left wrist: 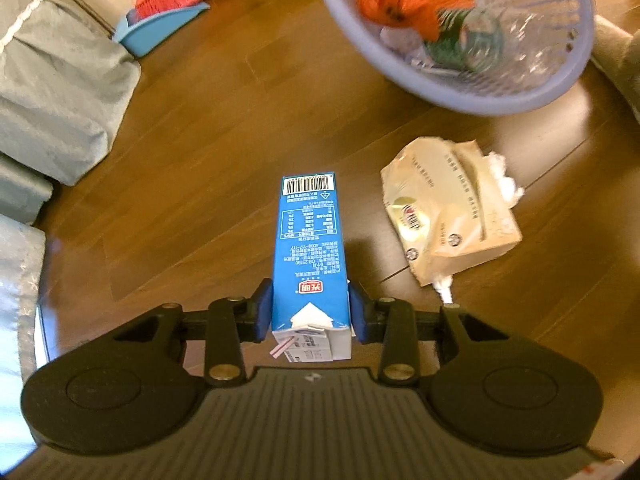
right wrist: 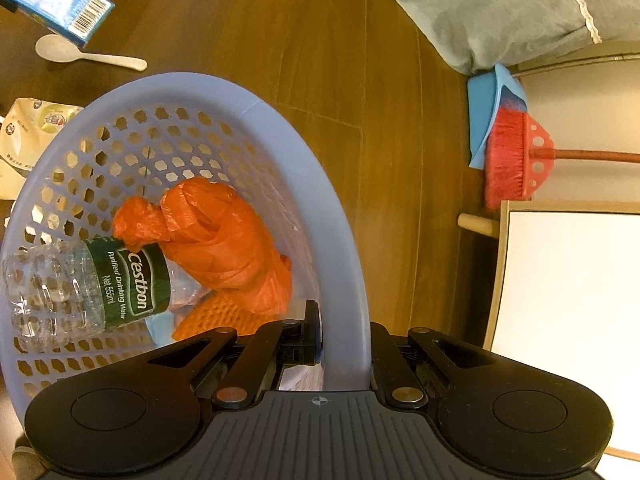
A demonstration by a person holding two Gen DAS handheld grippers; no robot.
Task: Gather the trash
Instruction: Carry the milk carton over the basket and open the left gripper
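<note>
My left gripper (left wrist: pixel 311 314) is shut on a blue milk carton (left wrist: pixel 310 252), held above the wooden floor; the same carton (right wrist: pixel 56 0) shows at the top left of the right wrist view. My right gripper (right wrist: pixel 344 344) is shut on the rim of a lavender plastic basket (right wrist: pixel 344 248), tilted and lifted. Inside the basket lie an orange plastic bag (right wrist: pixel 224 240), a clear water bottle (right wrist: pixel 88 284) with a green label and other scraps. In the left wrist view the basket (left wrist: pixel 532 92) hangs at the upper right. A crumpled beige tissue pack (left wrist: pixel 448 208) lies on the floor right of the carton.
A white plastic spoon (right wrist: pixel 88 56) lies on the floor near the carton. Grey-covered furniture (left wrist: pixel 60 92) stands at the left. A blue dustpan (left wrist: pixel 160 28) and red broom (right wrist: pixel 508 160) lean by the wall. A white board (right wrist: pixel 568 320) stands at the right.
</note>
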